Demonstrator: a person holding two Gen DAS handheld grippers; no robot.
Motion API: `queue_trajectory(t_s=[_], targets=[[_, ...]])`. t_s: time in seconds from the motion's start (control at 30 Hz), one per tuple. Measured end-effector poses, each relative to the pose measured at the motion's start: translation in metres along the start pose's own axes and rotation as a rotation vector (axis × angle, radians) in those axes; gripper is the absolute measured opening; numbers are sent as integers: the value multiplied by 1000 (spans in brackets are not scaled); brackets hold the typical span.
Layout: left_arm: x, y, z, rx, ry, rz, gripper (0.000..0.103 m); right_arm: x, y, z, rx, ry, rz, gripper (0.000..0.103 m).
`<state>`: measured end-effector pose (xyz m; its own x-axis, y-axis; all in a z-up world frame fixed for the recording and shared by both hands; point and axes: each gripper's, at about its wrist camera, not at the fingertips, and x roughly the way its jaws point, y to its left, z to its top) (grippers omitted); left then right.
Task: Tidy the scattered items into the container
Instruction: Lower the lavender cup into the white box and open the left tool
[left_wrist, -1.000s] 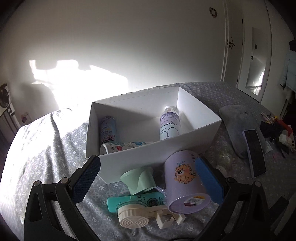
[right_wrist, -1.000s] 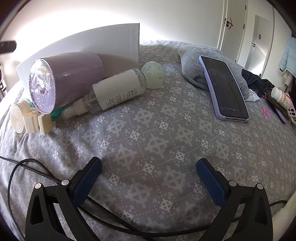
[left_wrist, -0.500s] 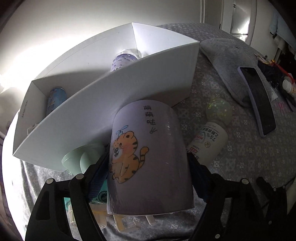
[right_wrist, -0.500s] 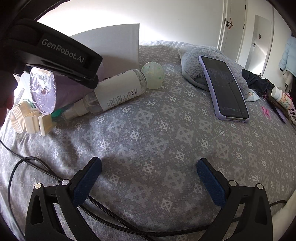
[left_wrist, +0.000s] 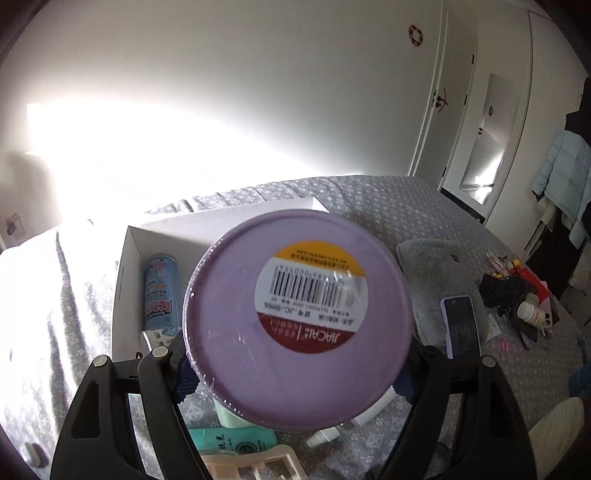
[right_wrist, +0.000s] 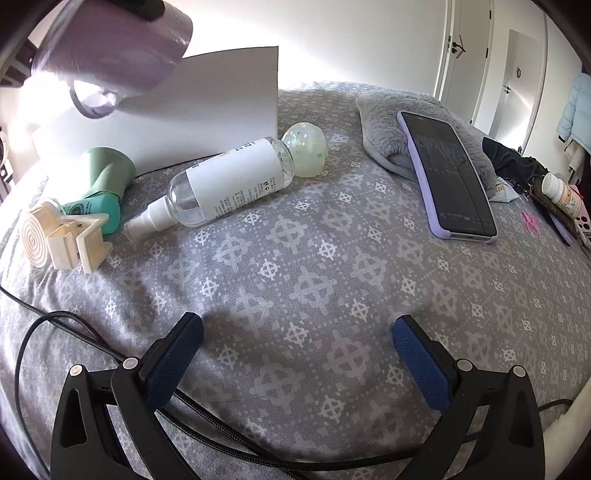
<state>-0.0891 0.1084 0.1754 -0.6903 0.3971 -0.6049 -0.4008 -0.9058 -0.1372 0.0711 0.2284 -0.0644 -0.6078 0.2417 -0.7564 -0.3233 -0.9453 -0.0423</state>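
My left gripper (left_wrist: 295, 373) is shut on a purple mug (left_wrist: 297, 321), bottom with barcode label facing the camera, held up in the air in front of the white box (left_wrist: 123, 280). The mug also shows top left in the right wrist view (right_wrist: 110, 48), above the box wall (right_wrist: 207, 107). A blue can (left_wrist: 160, 291) lies in the box. My right gripper (right_wrist: 295, 354) is open and empty, low over the bed. On the bed lie a clear spray bottle (right_wrist: 229, 184), a green cup (right_wrist: 107, 171), a teal tube (right_wrist: 99, 216) and a cream plastic piece (right_wrist: 62, 236).
A phone (right_wrist: 448, 173) rests on a grey plush pillow (right_wrist: 384, 122) to the right. Clutter with a pill bottle (right_wrist: 561, 194) lies at the far right. A black cable (right_wrist: 44, 328) runs over the grey patterned bedspread near my right gripper.
My left gripper closed on the purple mug and lifted it off the bed, up above the box's near wall. The green cup behind it is now uncovered. My right gripper stayed still.
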Motion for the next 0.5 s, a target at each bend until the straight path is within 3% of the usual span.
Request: queue_trajectory(t_s=[0.13,0.3,0.4,0.5], targets=[[7,27,35,-20,-81,100,80,0,0,0,0,0,0,103],[39,53,46,-66,-40,179,80,1,0,0,0,0,0,103],[51,50,38,-71,12,161,80,1,0,1,0,-1,0,103],[43,43,24,-68,10,124,85,1,0,1,0,0,0,103]])
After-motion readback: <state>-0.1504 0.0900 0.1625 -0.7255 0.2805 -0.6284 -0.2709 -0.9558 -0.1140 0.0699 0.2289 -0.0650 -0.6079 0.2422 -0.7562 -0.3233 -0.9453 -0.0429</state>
